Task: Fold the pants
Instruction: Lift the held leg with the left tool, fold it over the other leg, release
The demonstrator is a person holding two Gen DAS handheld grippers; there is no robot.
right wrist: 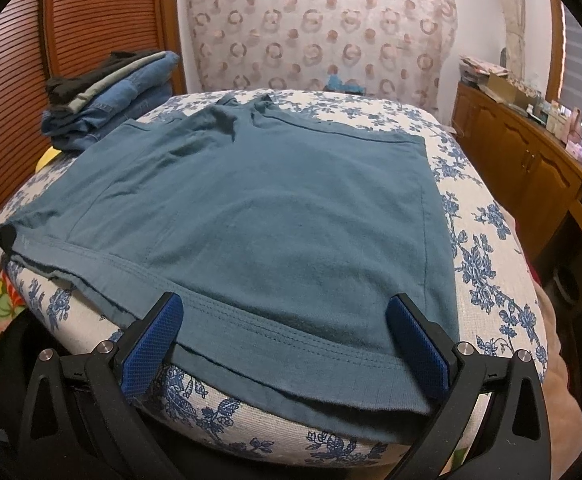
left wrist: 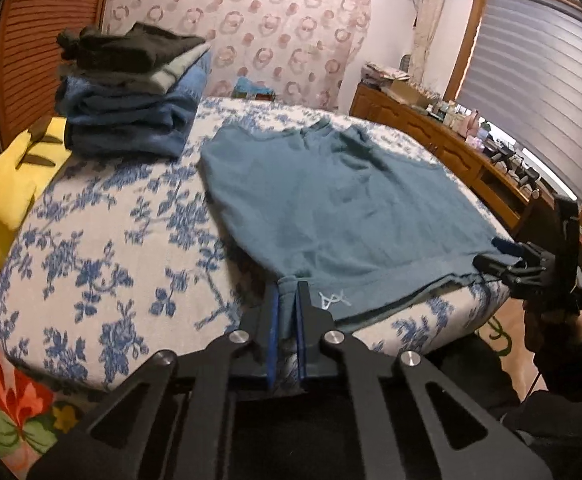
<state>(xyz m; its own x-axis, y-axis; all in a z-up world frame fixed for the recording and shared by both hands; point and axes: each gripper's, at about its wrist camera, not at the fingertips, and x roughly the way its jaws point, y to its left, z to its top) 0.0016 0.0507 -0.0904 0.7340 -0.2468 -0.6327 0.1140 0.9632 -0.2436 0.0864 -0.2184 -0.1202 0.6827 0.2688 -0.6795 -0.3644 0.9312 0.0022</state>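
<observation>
The teal-blue cotton pants point(right wrist: 271, 220) are spread flat on the blue-flowered bed point(left wrist: 91, 240). One near corner is pinched in the left gripper point(left wrist: 288, 308). The right gripper point(right wrist: 287, 340) is held wide, apparently straddling the hem.

- My left wrist camera sits low at the bed's point(left wrist: 91, 216) near-left edge, looking slantwise down across it.
- My right wrist camera faces likewise from the near-right edge.
- Both share the teal pants point(left wrist: 331, 208), clothes stack point(left wrist: 131, 92) and curtain point(right wrist: 315, 28).
</observation>
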